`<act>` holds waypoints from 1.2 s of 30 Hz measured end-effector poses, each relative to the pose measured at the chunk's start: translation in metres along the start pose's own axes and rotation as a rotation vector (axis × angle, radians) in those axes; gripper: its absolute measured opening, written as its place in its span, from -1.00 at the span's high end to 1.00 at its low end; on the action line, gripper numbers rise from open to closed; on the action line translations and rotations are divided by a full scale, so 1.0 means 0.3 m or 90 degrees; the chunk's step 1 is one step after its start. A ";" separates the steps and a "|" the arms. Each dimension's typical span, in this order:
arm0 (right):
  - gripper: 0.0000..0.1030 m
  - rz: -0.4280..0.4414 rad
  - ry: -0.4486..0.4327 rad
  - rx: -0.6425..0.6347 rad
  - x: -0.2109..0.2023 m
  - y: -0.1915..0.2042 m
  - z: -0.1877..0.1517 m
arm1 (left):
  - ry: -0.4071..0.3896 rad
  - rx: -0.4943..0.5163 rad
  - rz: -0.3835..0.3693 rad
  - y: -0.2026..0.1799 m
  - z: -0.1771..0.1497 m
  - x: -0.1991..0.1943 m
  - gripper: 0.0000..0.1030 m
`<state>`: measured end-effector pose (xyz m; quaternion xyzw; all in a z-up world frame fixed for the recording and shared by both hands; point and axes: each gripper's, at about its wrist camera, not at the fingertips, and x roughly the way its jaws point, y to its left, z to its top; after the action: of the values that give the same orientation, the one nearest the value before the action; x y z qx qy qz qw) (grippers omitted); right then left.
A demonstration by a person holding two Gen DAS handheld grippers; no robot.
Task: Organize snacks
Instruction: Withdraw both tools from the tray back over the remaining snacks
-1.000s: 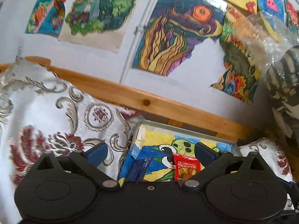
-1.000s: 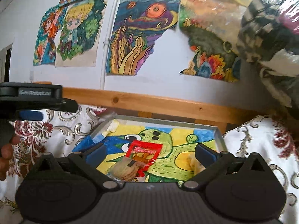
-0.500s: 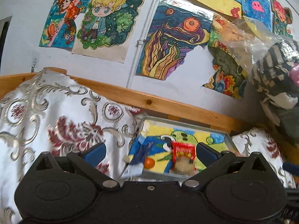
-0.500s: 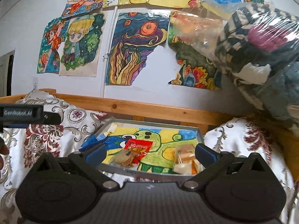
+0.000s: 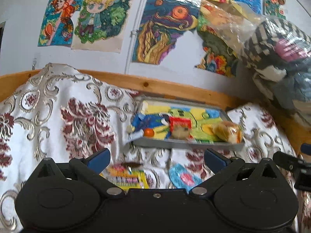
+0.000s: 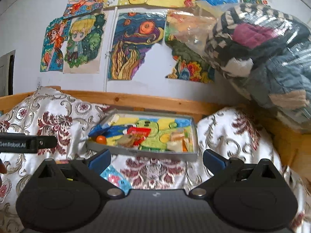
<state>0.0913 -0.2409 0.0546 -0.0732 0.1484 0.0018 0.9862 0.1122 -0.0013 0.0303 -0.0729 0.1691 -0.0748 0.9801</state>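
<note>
Item one: my left tongs (image 5: 156, 158), black arms with blue pads, spread wide with nothing between them. Item two: my right tongs (image 6: 156, 158), same build, also spread wide and empty.

Item three: a shallow grey metal tray (image 6: 141, 151) lined with a crayon drawing of a green cartoon figure, resting on a white bedcover with maroon flowers and silver scrolls (image 5: 58, 116), just in front of a pine bed rail (image 6: 147, 101). I log the tray's contents from the right wrist view, left to right: a blue wrapper (image 6: 101, 129) at the left end, a small round orange sweet or fruit (image 6: 101, 139) touching the front wall, a red snack packet (image 6: 139, 133) near the middle with a brownish clear-wrapped snack (image 6: 127, 140) lying against its front, and a clear bag of pale and orange pieces (image 6: 178, 140) at the right end.

Item four: on the bedcover in front of the tray, near my left tongs, a yellow packet with pink print (image 5: 126, 176) and, beside it to the right, a light blue packet with a pink mark (image 5: 182, 176). Both are blurred, so I cannot read them.

Item five: colourful children's drawings (image 6: 134, 46) taped to the white wall behind the rail. Item six: a large clear plastic bag stuffed with striped and dark clothing (image 6: 262, 54), at the upper right.
</note>
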 end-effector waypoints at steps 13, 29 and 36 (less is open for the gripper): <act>-1.00 -0.012 0.125 -0.017 -0.014 0.005 -0.074 | 0.103 0.044 -0.041 -0.042 -0.103 -0.009 -0.98; -1.00 -0.008 0.242 -0.002 0.087 -0.026 -0.094 | 0.201 0.072 -0.072 -0.069 -0.135 0.079 -0.98; -1.00 0.013 0.292 0.009 0.166 -0.062 -0.095 | 0.270 0.086 -0.124 -0.085 -0.156 0.165 -0.98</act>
<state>0.1310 -0.2643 0.0157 -0.0632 0.3696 -0.0060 0.9270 0.1391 -0.0402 -0.0250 -0.0059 0.3579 -0.1939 0.9134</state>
